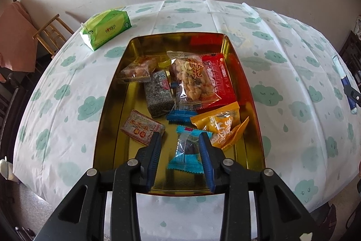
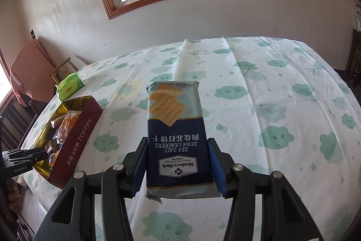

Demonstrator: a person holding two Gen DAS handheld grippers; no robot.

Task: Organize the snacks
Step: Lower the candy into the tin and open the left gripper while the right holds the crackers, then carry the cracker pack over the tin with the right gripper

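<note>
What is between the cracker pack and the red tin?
Only bare cloud-print tablecloth lies between the cracker pack and the red tin, as the right wrist view shows.

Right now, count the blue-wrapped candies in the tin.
2. One blue-wrapped candy lies at the tin's near end between the left gripper's open fingers; another sits mid-tin, partly under the clear twist-snack bag. More may be hidden.

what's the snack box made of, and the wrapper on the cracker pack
Snack box: looks like metal tin; glossy gold inside mirrors the snacks, thin rolled rim, red printed outside. Cracker pack: probably thin plastic film, smooth printed navy with crimped, serrated end seals, gripped by the right tongs.
</note>
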